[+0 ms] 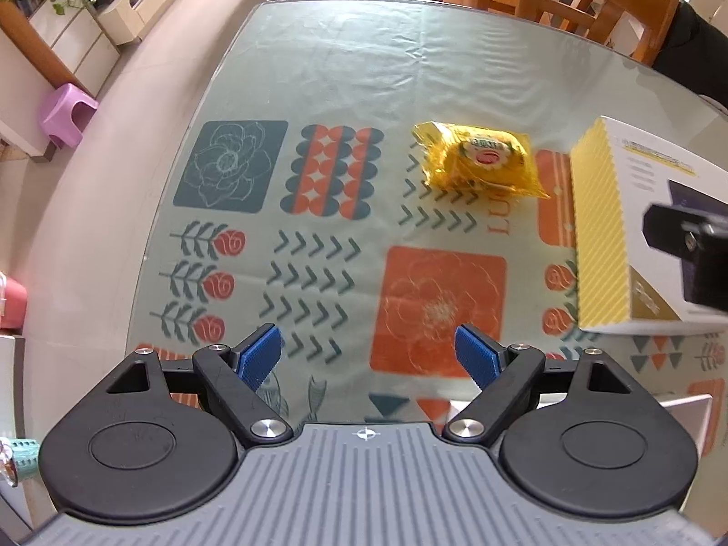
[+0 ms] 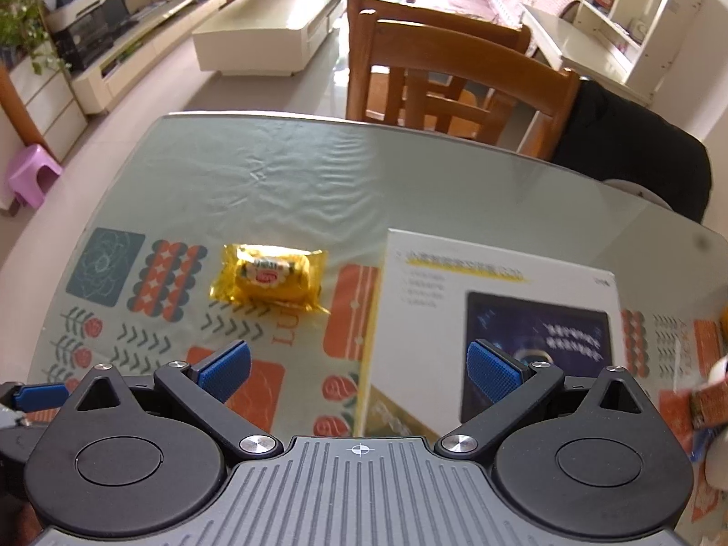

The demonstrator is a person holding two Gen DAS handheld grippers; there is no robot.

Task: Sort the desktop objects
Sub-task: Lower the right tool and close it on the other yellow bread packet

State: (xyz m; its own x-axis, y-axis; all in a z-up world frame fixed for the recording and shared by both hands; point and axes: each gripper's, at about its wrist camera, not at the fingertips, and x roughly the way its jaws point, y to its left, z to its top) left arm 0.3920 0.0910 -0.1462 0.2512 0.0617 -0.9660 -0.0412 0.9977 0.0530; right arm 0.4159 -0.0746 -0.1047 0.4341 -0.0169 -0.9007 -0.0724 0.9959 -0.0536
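A yellow snack packet [image 1: 480, 161] lies on the patterned tablecloth, ahead and a little right of my left gripper [image 1: 369, 357], which is open and holds nothing. To its right stands a white and yellow box [image 1: 637, 227] with a tablet picture on top. In the right wrist view the same packet [image 2: 268, 280] lies ahead to the left, and the box [image 2: 491, 323] lies partly under my right gripper [image 2: 359, 371], which is open over the box's left edge. The left gripper's blue finger [image 2: 41, 396] shows at the far left there.
The glass-topped table [image 2: 318, 173] carries a grey-green printed cloth. Wooden chairs [image 2: 455, 86] stand at its far edge, one draped with a dark garment [image 2: 637, 154]. A purple stool [image 1: 66, 113] sits on the floor at left. Small colourful items [image 2: 710, 391] lie at the right edge.
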